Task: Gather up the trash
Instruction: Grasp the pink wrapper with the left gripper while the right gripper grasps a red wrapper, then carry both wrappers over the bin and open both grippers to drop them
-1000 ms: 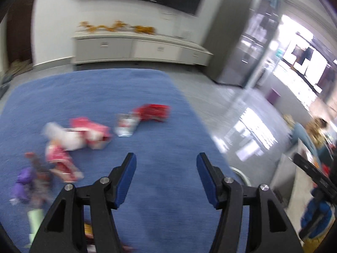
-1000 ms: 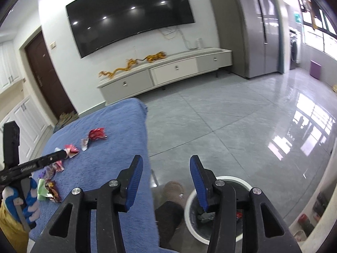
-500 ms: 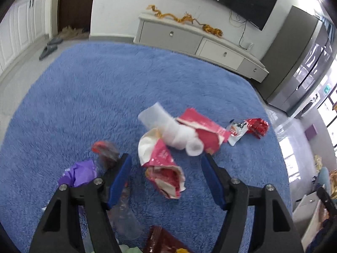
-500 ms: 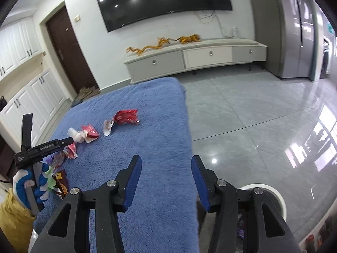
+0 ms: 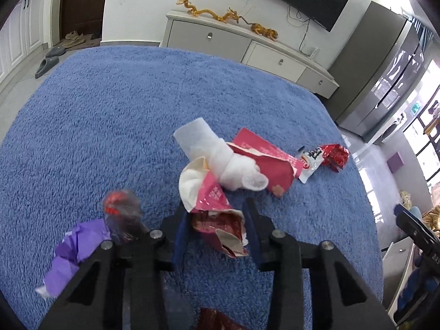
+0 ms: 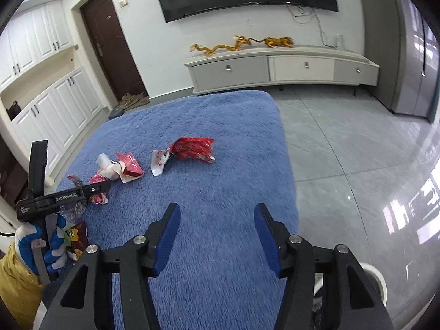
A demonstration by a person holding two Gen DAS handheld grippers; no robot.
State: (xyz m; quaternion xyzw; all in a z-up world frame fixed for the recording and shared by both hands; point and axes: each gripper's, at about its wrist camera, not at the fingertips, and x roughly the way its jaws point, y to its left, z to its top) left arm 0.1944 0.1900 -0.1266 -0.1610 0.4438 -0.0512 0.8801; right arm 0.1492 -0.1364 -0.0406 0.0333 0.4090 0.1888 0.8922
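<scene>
Trash lies scattered on a blue rug (image 5: 115, 115). My left gripper (image 5: 216, 220) has its jaws on either side of a torn pink-and-red wrapper (image 5: 217, 220) and nearly closed on it. Beyond it lie a white tissue wad (image 5: 228, 162), a pink packet (image 5: 266, 162) and a red-and-white wrapper (image 5: 327, 156). A purple wrapper (image 5: 74, 250) and a clear crumpled one (image 5: 121, 211) lie to the left. My right gripper (image 6: 217, 231) is open and empty above the rug. The red wrapper (image 6: 192, 148) lies ahead of it. The left gripper (image 6: 90, 189) shows at the left in the right wrist view.
A white bin (image 6: 376, 277) stands on the grey tile floor at the lower right of the right wrist view. A low TV cabinet (image 6: 280, 68) runs along the far wall. White cupboards (image 6: 55, 101) and a dark door (image 6: 110, 46) are on the left. Slippers (image 5: 46, 63) lie beside the rug.
My left gripper swung left onto the trash pile, dropped onto the torn pink-and-red wrapper and narrowed its jaws. My right gripper swung left from the bin to over the rug.
</scene>
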